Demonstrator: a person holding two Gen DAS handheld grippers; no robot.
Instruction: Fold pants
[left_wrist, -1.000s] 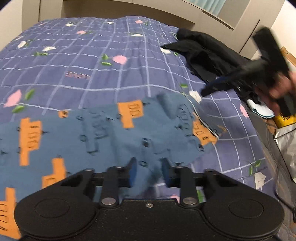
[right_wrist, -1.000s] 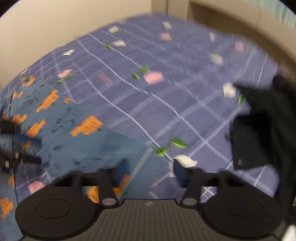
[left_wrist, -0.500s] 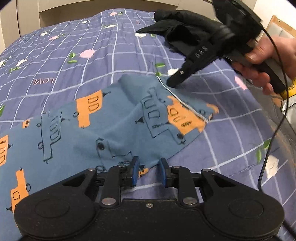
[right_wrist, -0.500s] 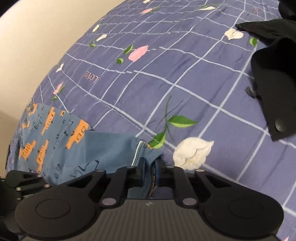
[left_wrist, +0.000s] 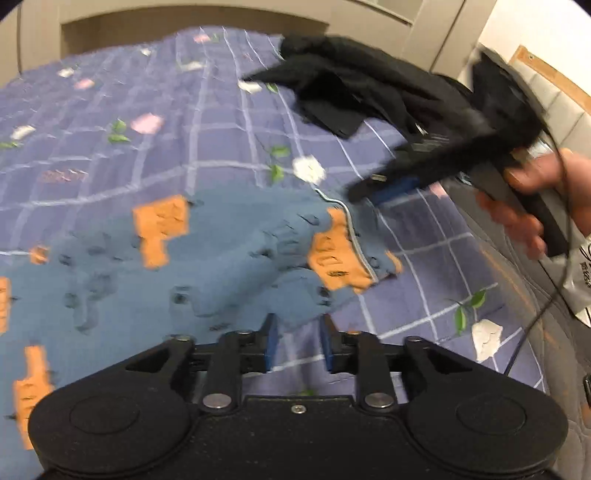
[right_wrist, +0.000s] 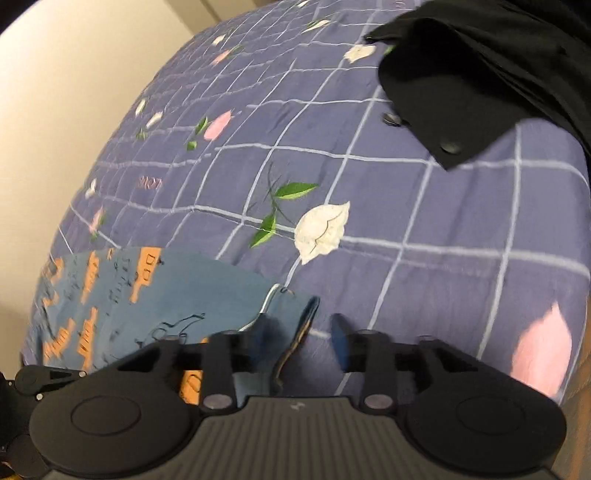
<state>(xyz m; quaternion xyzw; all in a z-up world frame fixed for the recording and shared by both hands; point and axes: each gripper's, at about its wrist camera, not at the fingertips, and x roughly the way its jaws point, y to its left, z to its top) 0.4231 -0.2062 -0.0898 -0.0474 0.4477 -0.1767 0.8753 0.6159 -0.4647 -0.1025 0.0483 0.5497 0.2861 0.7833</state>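
Observation:
The blue pants (left_wrist: 221, 251) with orange prints lie rumpled on the purple checked bedspread (left_wrist: 229, 147). My left gripper (left_wrist: 297, 332) is open, its fingers either side of the pants' near hem, gripping nothing. My right gripper (right_wrist: 301, 325) is open just above the pants' waistband corner (right_wrist: 273, 295); the cloth (right_wrist: 173, 295) lies between and left of its fingers. The right gripper also shows in the left wrist view (left_wrist: 373, 190), blurred, at the waistband's far corner.
A black garment (left_wrist: 354, 96) is heaped at the bed's far right and also shows in the right wrist view (right_wrist: 480, 70). The bed's right edge (left_wrist: 517, 295) drops off, with a cable and a silvery bag beside it. A wall lies to the left.
Both grippers have opened and let go of the pants' edge. The right gripper has drawn back a little from the waistband corner. The pants have dropped onto the bed.

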